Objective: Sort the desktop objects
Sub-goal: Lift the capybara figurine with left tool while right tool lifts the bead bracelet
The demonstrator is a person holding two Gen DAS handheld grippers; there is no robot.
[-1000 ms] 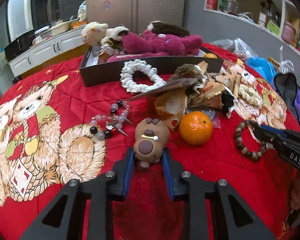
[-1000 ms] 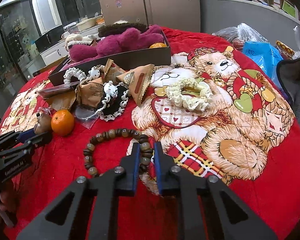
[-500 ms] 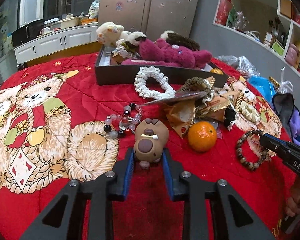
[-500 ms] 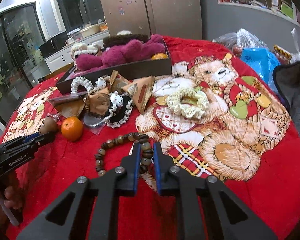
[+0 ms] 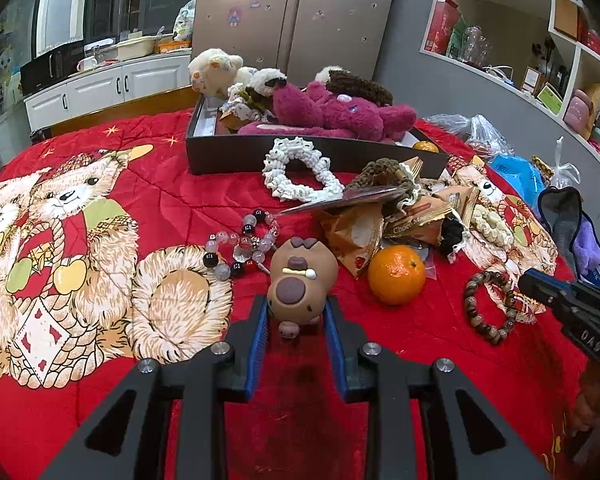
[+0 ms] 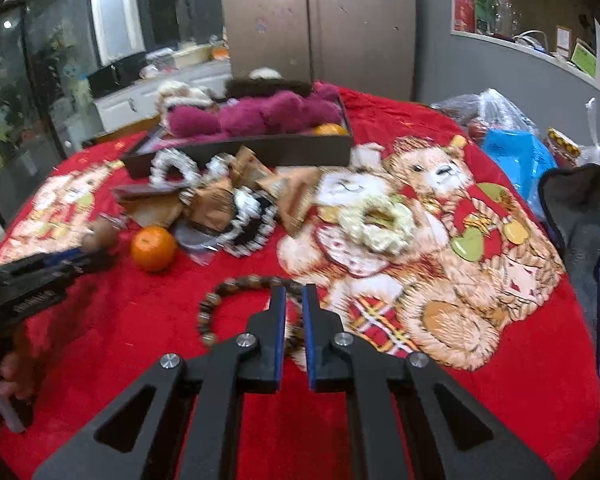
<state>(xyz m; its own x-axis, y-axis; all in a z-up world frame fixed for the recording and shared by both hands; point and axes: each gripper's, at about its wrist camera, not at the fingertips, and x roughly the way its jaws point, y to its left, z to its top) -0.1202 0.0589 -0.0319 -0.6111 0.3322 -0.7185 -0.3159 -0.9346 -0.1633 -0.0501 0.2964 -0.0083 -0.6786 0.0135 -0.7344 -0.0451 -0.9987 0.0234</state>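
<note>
My left gripper [image 5: 295, 310] is shut on a brown capybara toy [image 5: 300, 280] and holds it just above the red bear-print cloth [image 5: 100, 208]. My right gripper [image 6: 294, 294] is shut on a brown wooden bead bracelet [image 6: 220, 300], which also shows in the left wrist view [image 5: 486, 304]. An orange [image 5: 396, 274] lies just right of the toy. A dark box [image 5: 236, 152] with plush toys, among them a magenta one [image 5: 340, 114], stands at the back.
A glass bead bracelet [image 5: 240, 246], a white scrunchie [image 5: 300, 168], brown snack packets [image 5: 412, 216] and a cream scrunchie [image 6: 376, 220] lie around the middle. Plastic bags [image 6: 512, 152] and a grey and purple cloth [image 6: 588, 232] lie at the right edge.
Both grippers have risen and pulled back, so the views tilt up. The toy stays in the left gripper. The wooden bracelet has lifted with the right gripper.
</note>
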